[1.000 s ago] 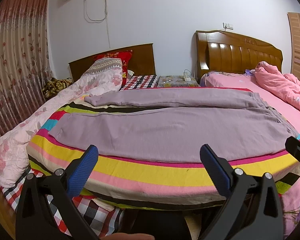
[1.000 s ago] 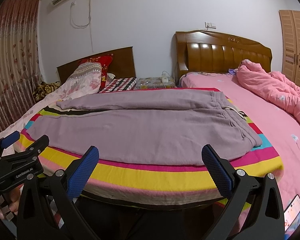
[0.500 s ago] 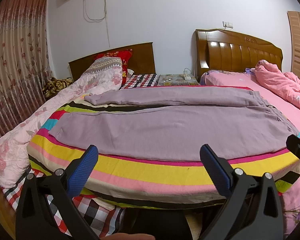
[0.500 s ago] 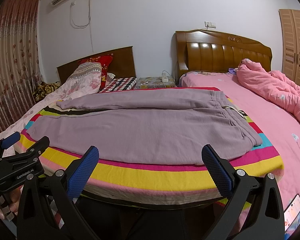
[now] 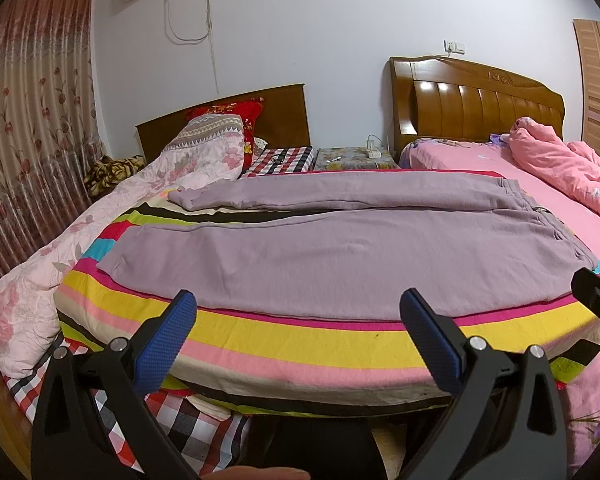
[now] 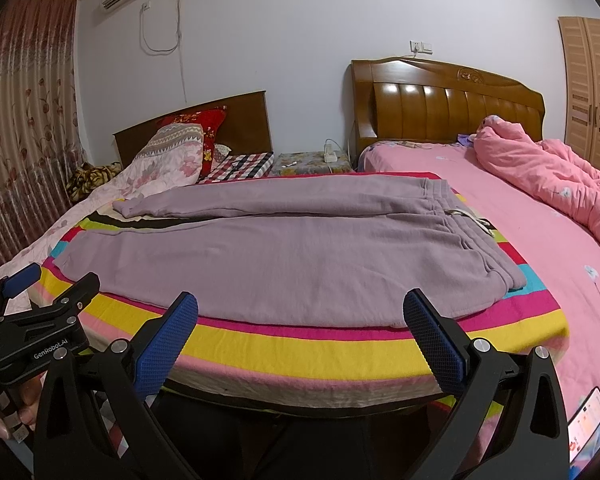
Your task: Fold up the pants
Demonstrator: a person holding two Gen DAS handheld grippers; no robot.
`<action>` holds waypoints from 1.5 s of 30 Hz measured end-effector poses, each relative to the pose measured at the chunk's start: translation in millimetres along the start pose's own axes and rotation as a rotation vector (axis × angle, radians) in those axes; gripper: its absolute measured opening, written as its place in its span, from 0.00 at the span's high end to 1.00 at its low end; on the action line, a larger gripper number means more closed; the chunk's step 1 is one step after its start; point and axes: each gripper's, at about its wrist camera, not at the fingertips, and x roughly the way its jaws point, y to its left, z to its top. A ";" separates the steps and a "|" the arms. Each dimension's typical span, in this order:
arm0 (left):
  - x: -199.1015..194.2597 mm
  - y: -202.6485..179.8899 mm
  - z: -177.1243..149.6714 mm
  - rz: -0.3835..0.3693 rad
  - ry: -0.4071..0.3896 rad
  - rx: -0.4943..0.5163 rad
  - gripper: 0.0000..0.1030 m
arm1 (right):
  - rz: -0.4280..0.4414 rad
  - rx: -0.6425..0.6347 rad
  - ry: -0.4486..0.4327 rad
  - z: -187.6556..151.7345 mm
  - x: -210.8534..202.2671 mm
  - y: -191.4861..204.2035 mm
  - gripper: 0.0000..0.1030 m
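We hold both the left gripper (image 5: pixel 298 334) and right gripper (image 6: pixel 300 336) wide open, empty, just short of the pants (image 5: pixel 340 256) along the blanket's (image 5: pixel 300 338) near edge.

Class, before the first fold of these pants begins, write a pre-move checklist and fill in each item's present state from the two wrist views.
1. Purple pants lie flat on the striped blanket: ok.
2. Both legs spread apart, not yet laid one over the other: ok for starting.
3. Left gripper open and empty: ok.
4. Right gripper open and empty: ok.
5. Waistband drawstring tucked in: not ok, it trails onto the blanket.
6. Nothing lies on the pants: ok.
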 end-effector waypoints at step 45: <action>329.4 5.3 135.8 -0.330 0.362 -0.433 0.02 | 0.301 -0.414 0.436 208.9 476.5 -163.5 0.22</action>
